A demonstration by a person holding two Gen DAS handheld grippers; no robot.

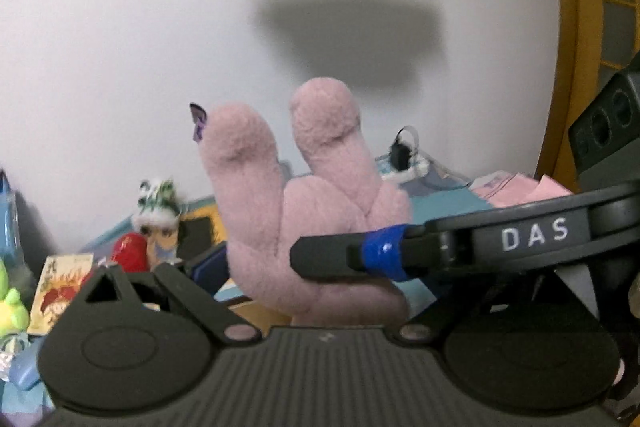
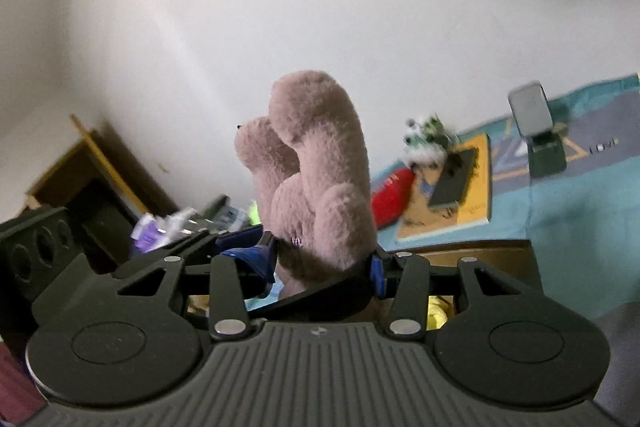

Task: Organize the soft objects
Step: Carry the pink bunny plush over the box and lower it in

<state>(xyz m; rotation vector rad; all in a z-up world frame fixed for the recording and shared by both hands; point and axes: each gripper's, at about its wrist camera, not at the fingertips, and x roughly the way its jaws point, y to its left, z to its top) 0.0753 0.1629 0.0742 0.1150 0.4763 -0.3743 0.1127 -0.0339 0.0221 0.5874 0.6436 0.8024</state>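
Observation:
A pink plush hand with two raised fingers [image 1: 308, 203] is held up in front of the white wall. My right gripper [image 2: 324, 263] is shut on its base, and the plush [image 2: 320, 187] stands upright between the blue-taped fingers [image 2: 378, 269]. In the left wrist view the right gripper's finger [image 1: 380, 255] crosses in from the right and presses the plush. My left gripper's own fingertips do not show clearly; its left linkage [image 1: 132, 287] sits spread beside the plush.
A teal patterned cloth [image 2: 560, 211] covers the surface. On it lie a small doll with a green-white hat [image 1: 158, 215], a red soft object [image 2: 390, 197], a yellow book with a phone on it [image 2: 460, 187], a green plush [image 1: 10, 303] and pink cloth [image 1: 524, 189]. A wooden shelf [image 2: 92, 179] stands left.

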